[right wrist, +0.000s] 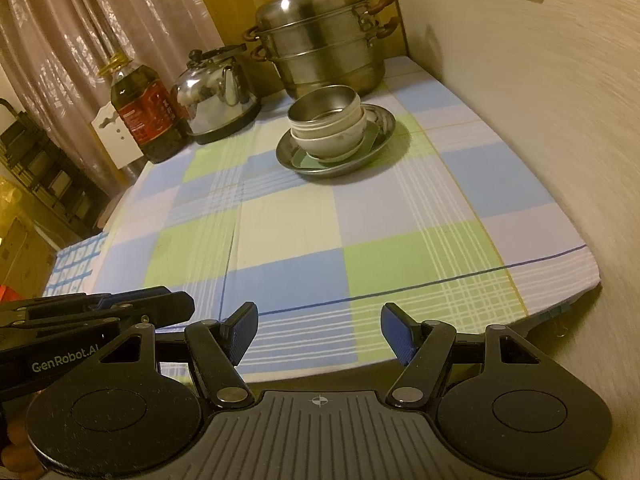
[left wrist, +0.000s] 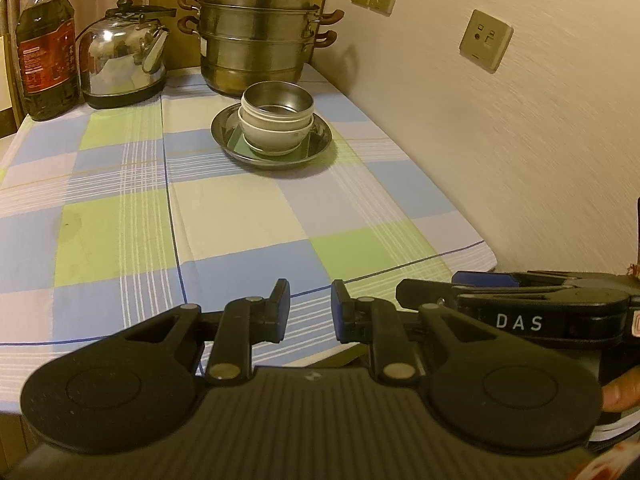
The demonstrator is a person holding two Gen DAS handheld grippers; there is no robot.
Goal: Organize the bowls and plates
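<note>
Metal plate (left wrist: 272, 148) (right wrist: 336, 152): on checked surface (left wrist: 240, 216) (right wrist: 360, 232), toward far end, landmark for entries below.
Stacked bowls (left wrist: 277, 120) (right wrist: 328, 126): nested upright on plate, steel bowl uppermost, white ones beneath.
Steamer pot (left wrist: 258, 36) (right wrist: 320, 42): just behind plate.
Kettle (left wrist: 122, 54) (right wrist: 218, 94): behind-left of plate.
Oil bottle (left wrist: 46, 48) (right wrist: 146, 114): left of kettle, farther from plate.
Left gripper (left wrist: 311, 308): well short of plate, jaws apart, narrow gap, empty.
Right gripper (right wrist: 319, 330): well short of plate, jaws wide apart, empty.
</note>
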